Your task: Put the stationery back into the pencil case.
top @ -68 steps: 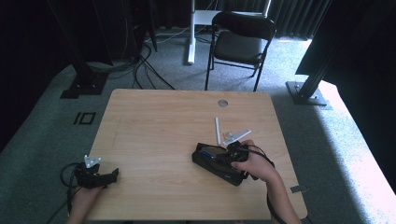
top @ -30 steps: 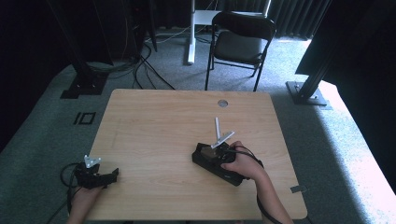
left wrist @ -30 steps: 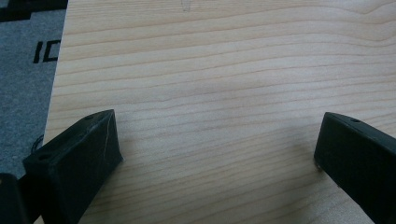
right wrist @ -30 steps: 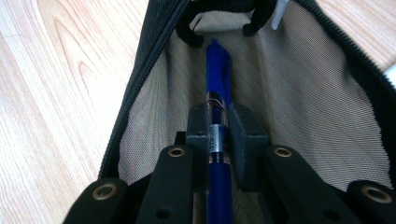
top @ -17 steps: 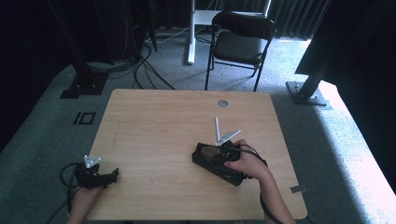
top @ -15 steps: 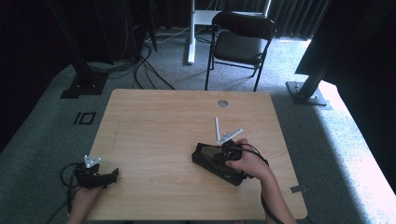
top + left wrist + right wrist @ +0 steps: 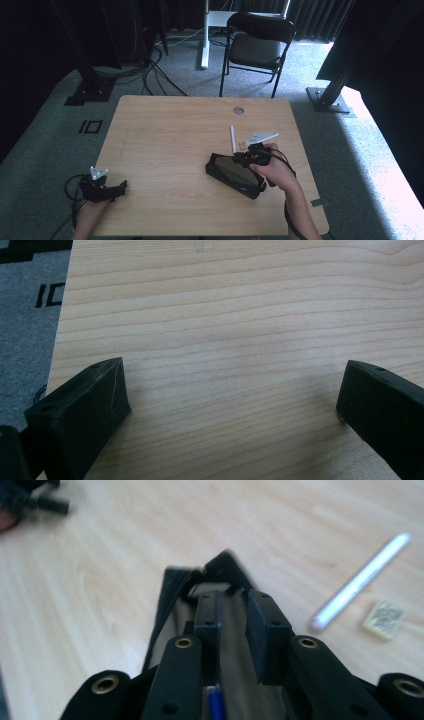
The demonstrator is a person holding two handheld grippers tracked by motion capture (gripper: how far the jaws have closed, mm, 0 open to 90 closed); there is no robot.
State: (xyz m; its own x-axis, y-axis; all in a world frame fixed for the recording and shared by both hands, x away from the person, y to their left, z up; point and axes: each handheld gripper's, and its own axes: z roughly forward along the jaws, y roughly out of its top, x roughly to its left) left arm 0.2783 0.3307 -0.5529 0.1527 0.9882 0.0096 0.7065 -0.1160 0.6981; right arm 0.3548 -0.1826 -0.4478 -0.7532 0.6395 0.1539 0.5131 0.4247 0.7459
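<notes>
- Right gripper (image 7: 248,158) hovers over the open black pouch (image 7: 234,175) lying at the right of the table (image 7: 165,135); its jaws are drawn nearly together with a thin gap and nothing pinched between the pads, so far as the blurred right gripper view lets me judge
- In the right gripper view something blue (image 7: 215,702) sits low between the gripper's arms, inside the pouch's pale lining; looks like a pen already dropped in, though I can't be sure
- White pen (image 7: 232,140) lies on the wood just past the pouch's far edge; a small pale eraser (image 7: 242,145) lies just beside it; both are loose on the table and not in the pouch
- Left gripper (image 7: 121,187) rests at the near left corner, jaws spread wide over bare wood, holding nothing; well apart from the action
- Risks from here: the jaw tips hang right at the pouch's mouth, so a careless sweep toward the white pen could catch the fabric rim and drag or flip the pouch; the pen is round and would roll if nudged off-centre; the eraser is small and flat, so pads coming down askew may skid it away; nobody is bracing the pouch, so any tug shifts it
</notes>
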